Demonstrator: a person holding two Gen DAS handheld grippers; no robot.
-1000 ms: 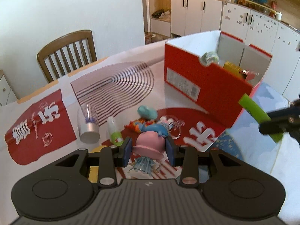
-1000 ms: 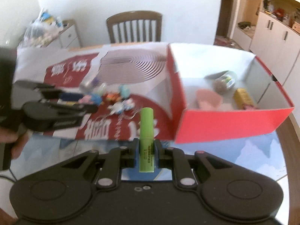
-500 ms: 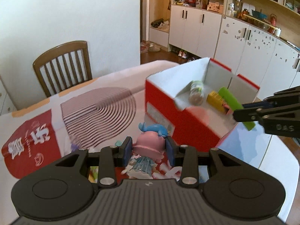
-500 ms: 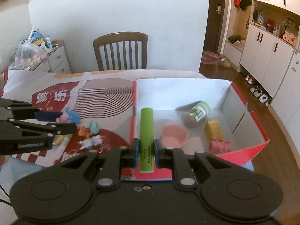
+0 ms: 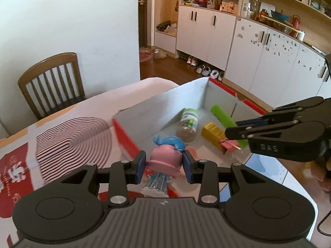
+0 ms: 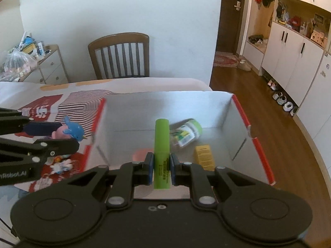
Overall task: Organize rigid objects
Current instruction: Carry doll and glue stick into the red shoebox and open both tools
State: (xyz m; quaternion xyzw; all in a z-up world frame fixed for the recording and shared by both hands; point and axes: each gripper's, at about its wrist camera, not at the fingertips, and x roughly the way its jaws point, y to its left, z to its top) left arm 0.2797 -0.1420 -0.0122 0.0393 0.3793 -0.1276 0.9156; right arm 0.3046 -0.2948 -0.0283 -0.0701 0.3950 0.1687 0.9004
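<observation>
- Left gripper (image 5: 164, 164) was clamped on a pink figurine (image 5: 165, 161) with a blue whale on its head, held at the near edge of the box (image 5: 182, 97).
- Right gripper (image 6: 161, 168) was closed tight on a green tube (image 6: 162, 144), above the box interior.
- Table (image 6: 144, 82) carried a red-and-white printed cloth (image 5: 68, 136); small toys (image 6: 60, 165) lay on it, blurred.
- Box held a jar (image 6: 185, 132) on its side and a yellow carton (image 6: 203, 157); a pink item (image 5: 227, 145) was partly hidden.
- Beyond: a chair (image 6: 122, 55), white cabinets (image 5: 269, 62), wood floor.

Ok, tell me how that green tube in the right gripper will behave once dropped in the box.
The green tube looks rigid and round, so it will probably roll on the box floor. Likely light; the right gripper holds it by one end.
</observation>
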